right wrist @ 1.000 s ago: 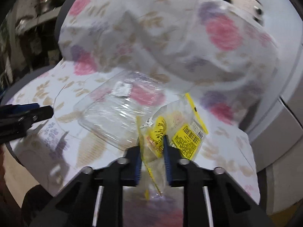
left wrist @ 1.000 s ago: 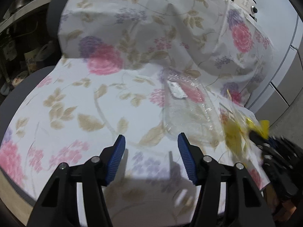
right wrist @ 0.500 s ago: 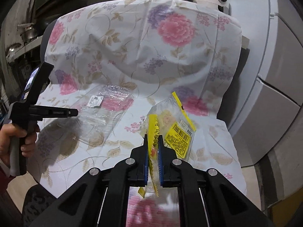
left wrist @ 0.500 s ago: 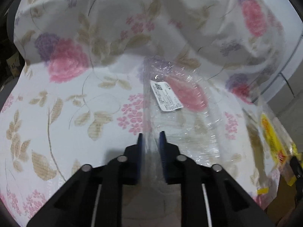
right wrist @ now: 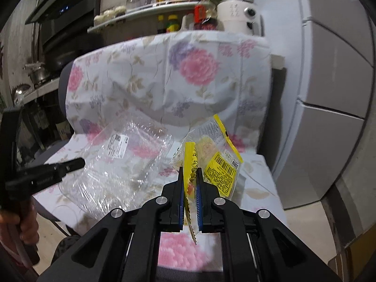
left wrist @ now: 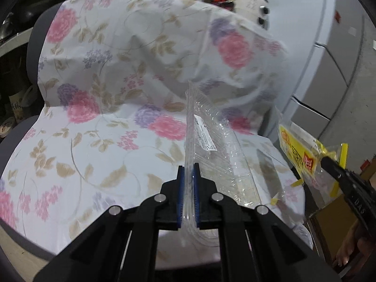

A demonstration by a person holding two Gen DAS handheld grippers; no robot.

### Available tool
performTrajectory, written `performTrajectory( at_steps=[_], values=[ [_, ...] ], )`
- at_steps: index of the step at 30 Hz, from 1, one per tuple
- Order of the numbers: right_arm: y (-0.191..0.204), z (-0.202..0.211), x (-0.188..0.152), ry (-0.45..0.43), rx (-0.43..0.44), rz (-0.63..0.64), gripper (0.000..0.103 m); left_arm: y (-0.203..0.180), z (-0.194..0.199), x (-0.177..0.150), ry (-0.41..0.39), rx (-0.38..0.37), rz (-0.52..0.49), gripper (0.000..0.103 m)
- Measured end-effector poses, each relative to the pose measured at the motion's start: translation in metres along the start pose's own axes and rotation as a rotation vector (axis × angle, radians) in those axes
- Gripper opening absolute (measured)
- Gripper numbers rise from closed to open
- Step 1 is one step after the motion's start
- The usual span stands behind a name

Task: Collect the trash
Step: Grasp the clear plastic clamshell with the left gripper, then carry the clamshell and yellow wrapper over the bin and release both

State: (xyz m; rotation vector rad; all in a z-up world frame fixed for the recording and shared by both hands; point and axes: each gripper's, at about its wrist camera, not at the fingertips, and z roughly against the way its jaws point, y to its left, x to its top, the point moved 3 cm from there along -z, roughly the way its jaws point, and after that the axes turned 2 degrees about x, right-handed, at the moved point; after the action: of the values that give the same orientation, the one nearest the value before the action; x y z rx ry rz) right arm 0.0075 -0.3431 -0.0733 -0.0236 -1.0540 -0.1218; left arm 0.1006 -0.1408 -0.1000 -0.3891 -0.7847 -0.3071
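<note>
My left gripper (left wrist: pixel 188 168) is shut on the edge of a clear plastic clamshell package (left wrist: pixel 211 148) with a white label, lifted on edge off the flowered chair cover (left wrist: pixel 94 122). In the right wrist view the same clear package (right wrist: pixel 122 155) hangs from the left gripper (right wrist: pixel 78 163). My right gripper (right wrist: pixel 189 172) is shut on a yellow snack wrapper (right wrist: pixel 221 169) with a barcode, held above the seat. The left wrist view shows that wrapper (left wrist: pixel 298 152) at the right, pinched by the right gripper (left wrist: pixel 325 161).
A grey chair draped in flowered cloth (right wrist: pixel 178 77) fills the middle. A white fridge (right wrist: pixel 333 70) stands right of it. A shelf of bottles (right wrist: pixel 164 4) and a stove with pots (right wrist: pixel 37 72) lie behind. A cardboard box (left wrist: pixel 333 230) sits low right. A hand (right wrist: pixel 25 223) grips the left handle.
The left jaws closed on the clear package and lifted it off the seat, tilting it on edge. The right gripper pulled back and up with the yellow wrapper.
</note>
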Motion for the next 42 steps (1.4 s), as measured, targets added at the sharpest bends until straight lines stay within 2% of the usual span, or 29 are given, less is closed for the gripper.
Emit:
performTrajectory(
  at_steps=[3, 5, 11, 17, 21, 26, 33, 36, 38, 39, 40, 42],
  values=[
    [-0.015, 0.028, -0.011, -0.011, -0.034, -0.033, 0.009, -0.023, 0.013, -0.013, 0.000, -0.043, -0.047, 0.005],
    [-0.028, 0.045, -0.021, -0.007, -0.067, -0.061, 0.009, -0.044, 0.017, -0.024, 0.030, -0.109, -0.094, 0.005],
    [-0.072, 0.101, -0.067, 0.022, -0.222, -0.151, 0.009, -0.108, 0.015, -0.051, 0.075, -0.252, -0.236, 0.005],
    [-0.113, 0.140, -0.115, 0.052, -0.348, -0.267, 0.009, -0.175, 0.003, -0.082, 0.117, -0.334, -0.387, 0.005],
    [-0.142, 0.143, -0.149, 0.092, -0.382, -0.353, 0.010, -0.216, -0.015, -0.101, 0.169, -0.359, -0.464, 0.005],
    [-0.172, 0.132, -0.186, 0.140, -0.380, -0.469, 0.011, -0.258, -0.046, -0.130, 0.268, -0.366, -0.556, 0.005],
    [-0.214, 0.109, -0.233, 0.218, -0.375, -0.599, 0.016, -0.298, -0.095, -0.159, 0.401, -0.379, -0.612, 0.006],
    [-0.224, 0.101, -0.250, 0.262, -0.353, -0.663, 0.029, -0.307, -0.110, -0.168, 0.452, -0.366, -0.651, 0.011],
    [-0.226, 0.101, -0.253, 0.268, -0.354, -0.671, 0.054, -0.308, -0.111, -0.172, 0.474, -0.379, -0.657, 0.026],
    [-0.226, 0.104, -0.251, 0.258, -0.363, -0.665, 0.058, -0.308, -0.108, -0.172, 0.470, -0.388, -0.657, 0.040],
    [-0.226, 0.106, -0.247, 0.250, -0.371, -0.655, 0.058, -0.306, -0.104, -0.169, 0.449, -0.397, -0.656, 0.045],
    [-0.225, 0.114, -0.236, 0.224, -0.386, -0.634, 0.058, -0.302, -0.094, -0.162, 0.409, -0.407, -0.658, 0.045]
  ],
)
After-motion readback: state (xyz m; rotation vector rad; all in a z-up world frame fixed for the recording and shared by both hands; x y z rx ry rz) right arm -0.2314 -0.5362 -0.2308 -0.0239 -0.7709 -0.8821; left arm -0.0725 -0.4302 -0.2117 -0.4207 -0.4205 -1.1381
